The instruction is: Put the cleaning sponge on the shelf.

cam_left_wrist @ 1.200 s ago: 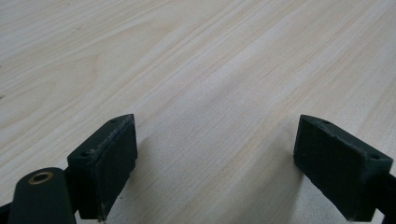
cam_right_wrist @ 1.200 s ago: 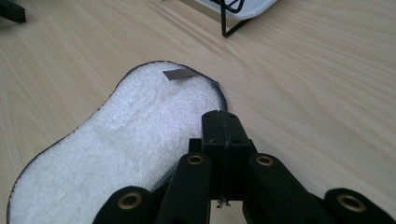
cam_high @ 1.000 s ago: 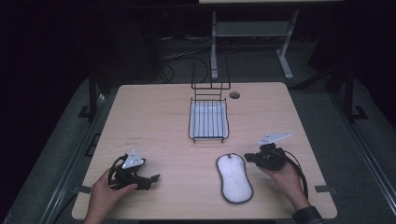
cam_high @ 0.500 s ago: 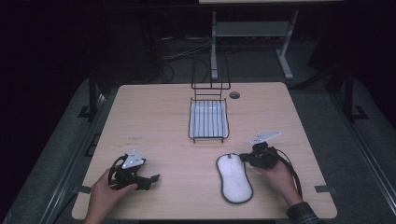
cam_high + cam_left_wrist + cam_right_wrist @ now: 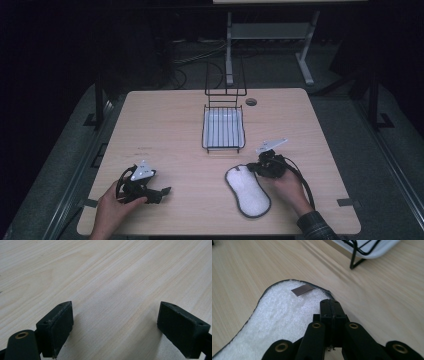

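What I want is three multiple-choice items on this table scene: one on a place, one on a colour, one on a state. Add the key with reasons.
1. Where does the white pad lie?
A. On the table, on the person's side of the wire rack
B. Inside the rack
C. Beyond the rack, at the far edge

2. What colour is the pad's edging?
A. Red
B. Dark
C. Yellow

3. How do the jaws of the right claw stand?
A. Wide apart
B. Closed together
C. Clamped on the rack's wire

Key:
1 A, since the high view shows the pad flat on the wood, nearer the person than the rack.
2 B, since a dark line runs round the white pile.
3 B, since the right gripper view shows the two jaws pressed together above the pad's end, while the left claw is the one standing open.
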The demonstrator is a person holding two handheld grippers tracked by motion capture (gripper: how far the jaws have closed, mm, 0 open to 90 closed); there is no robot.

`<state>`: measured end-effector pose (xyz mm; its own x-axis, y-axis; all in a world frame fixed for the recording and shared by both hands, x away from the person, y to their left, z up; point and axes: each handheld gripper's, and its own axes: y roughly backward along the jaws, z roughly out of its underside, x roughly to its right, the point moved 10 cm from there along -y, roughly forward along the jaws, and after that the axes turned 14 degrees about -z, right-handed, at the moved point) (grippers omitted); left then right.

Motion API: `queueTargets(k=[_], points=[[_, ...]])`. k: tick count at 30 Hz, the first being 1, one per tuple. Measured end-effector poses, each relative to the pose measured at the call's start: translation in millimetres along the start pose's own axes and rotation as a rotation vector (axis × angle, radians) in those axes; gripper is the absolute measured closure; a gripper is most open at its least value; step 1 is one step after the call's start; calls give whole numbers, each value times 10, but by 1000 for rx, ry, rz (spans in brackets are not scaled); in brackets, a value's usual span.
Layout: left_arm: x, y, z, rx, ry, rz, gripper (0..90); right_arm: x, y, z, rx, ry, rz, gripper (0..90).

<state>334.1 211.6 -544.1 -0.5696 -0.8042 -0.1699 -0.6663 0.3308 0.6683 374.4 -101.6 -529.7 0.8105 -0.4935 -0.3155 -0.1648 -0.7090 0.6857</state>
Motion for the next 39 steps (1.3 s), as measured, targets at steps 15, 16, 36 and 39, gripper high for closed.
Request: queueTargets(k=[15, 16, 36, 39], points=[[0, 0, 0, 0, 0, 0, 128, -104, -52, -111, 19, 25, -19, 896], [0, 0, 0, 0, 0, 0, 128, -114, 37, -96, 32, 23, -16, 896], [-2, 0, 2, 0, -2, 0, 128, -268, 282, 253, 50, -59, -29, 372], [-2, 0, 2, 0, -2, 0, 128, -304, 261, 277, 54, -63, -28, 241]])
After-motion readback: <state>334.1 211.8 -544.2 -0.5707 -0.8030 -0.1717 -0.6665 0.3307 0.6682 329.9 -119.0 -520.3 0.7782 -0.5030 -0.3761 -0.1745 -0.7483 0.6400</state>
